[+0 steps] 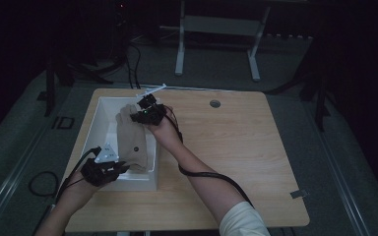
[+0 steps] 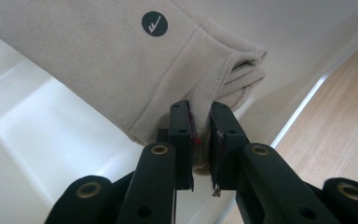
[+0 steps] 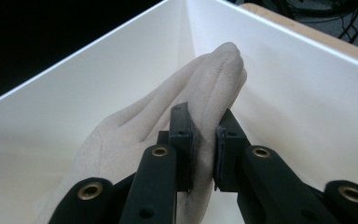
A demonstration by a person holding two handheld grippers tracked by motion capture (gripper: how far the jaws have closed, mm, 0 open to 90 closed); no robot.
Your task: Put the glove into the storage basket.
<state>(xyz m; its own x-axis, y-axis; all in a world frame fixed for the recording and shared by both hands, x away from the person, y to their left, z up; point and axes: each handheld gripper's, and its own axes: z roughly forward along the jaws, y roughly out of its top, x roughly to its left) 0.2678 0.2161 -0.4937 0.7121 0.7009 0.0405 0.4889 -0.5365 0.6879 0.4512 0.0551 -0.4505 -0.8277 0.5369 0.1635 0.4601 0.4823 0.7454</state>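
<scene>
A beige glove (image 1: 133,137) with a dark round logo patch (image 2: 154,23) lies stretched over a white bin (image 1: 94,129) on the left of the table. My left gripper (image 1: 121,168) pinches the glove's cuff (image 2: 200,116) at the bin's near end, jaws shut on the fabric. My right gripper (image 1: 139,111) is shut on the glove's finger end (image 3: 205,93) at the bin's far end. In the right gripper view the glove's fingers (image 3: 223,60) point toward the bin's far corner.
The wooden table (image 1: 236,142) has a round cable hole (image 1: 215,103) at the back. A thin white stick (image 1: 152,90) lies at the bin's far edge. Black cables (image 1: 211,175) trail from both grippers. A white frame (image 1: 216,29) stands on the floor beyond.
</scene>
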